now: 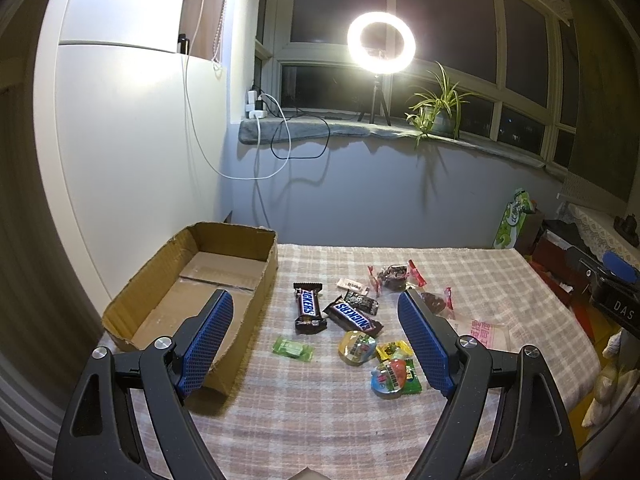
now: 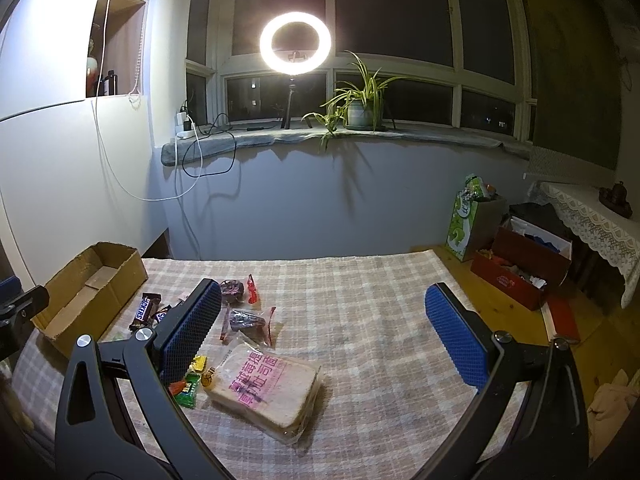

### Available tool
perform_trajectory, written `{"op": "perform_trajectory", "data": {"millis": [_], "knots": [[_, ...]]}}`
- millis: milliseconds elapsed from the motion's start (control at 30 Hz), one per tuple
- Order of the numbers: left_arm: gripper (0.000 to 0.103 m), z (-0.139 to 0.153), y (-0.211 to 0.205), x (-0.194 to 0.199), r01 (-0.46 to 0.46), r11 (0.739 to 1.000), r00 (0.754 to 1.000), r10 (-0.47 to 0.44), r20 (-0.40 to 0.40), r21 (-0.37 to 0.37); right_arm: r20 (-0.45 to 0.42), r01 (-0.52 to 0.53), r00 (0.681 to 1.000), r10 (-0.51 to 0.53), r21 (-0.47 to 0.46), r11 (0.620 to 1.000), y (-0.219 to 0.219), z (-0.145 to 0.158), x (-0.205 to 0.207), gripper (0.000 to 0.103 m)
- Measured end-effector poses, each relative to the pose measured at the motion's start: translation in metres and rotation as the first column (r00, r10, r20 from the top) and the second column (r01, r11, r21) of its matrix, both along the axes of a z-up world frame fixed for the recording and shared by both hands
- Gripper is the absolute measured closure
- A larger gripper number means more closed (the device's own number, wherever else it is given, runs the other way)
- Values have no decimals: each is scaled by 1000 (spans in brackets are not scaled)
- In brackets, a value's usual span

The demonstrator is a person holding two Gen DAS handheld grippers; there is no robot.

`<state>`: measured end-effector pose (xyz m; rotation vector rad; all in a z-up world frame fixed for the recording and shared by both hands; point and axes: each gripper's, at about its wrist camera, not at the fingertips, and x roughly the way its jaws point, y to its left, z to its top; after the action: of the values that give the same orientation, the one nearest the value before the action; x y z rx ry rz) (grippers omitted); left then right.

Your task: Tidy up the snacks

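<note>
Left tool [image 1: 316, 340] and right tool [image 2: 324, 336]: jaws spread wide, holding nothing. Snickers bars [image 1: 307, 307], centre of frame on the checked worktop [image 1: 320, 420] beside the empty cardboard box [image 1: 256, 300], probably firm, slick-wrapped; grasp across the width. Bagged sliced bread [image 2: 266, 388], lower centre, likely soft; pinch its sides lightly.

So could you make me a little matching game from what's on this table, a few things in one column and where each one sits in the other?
Things:
1. cardboard box
2. wrapped bread slices
3. green candy packet
4. two Snickers bars

Places:
A. alone on the cloth, just in front of the bars
B. between the right gripper's open fingers
C. far left of the table, nothing inside
D. side by side next to the box

Pairs: 1-C, 2-B, 3-A, 4-D
</note>
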<state>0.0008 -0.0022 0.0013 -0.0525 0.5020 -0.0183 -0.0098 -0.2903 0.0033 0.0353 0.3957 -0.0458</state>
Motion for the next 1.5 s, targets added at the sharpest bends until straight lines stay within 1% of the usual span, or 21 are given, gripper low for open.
{"op": "perform_trajectory", "data": {"millis": [633,833,1033,1300,1500], "knots": [[18,-2,-6,0,8,1000,1000,-8,-1,1,-4,-1,1000,1,-4,1000,2,1,1,0],[18,-3,-7,-1,17,1000,1000,-17,-6,-3,-8,-2,1000,2,-3,1000,3,-5,-1,0],[18,-5,-7,2,24,1000,1000,-24,-15,-8,-11,-2,1000,2,-2,1000,2,-4,0,0],[18,-9,-10,8,40,999,999,-41,-36,-14,-37,-5,999,6,6,1000,4,-17,1,0],[18,-15,-14,14,64,998,996,-65,-61,-29,-65,-8,998,8,13,1000,0,-20,8,0]]}}
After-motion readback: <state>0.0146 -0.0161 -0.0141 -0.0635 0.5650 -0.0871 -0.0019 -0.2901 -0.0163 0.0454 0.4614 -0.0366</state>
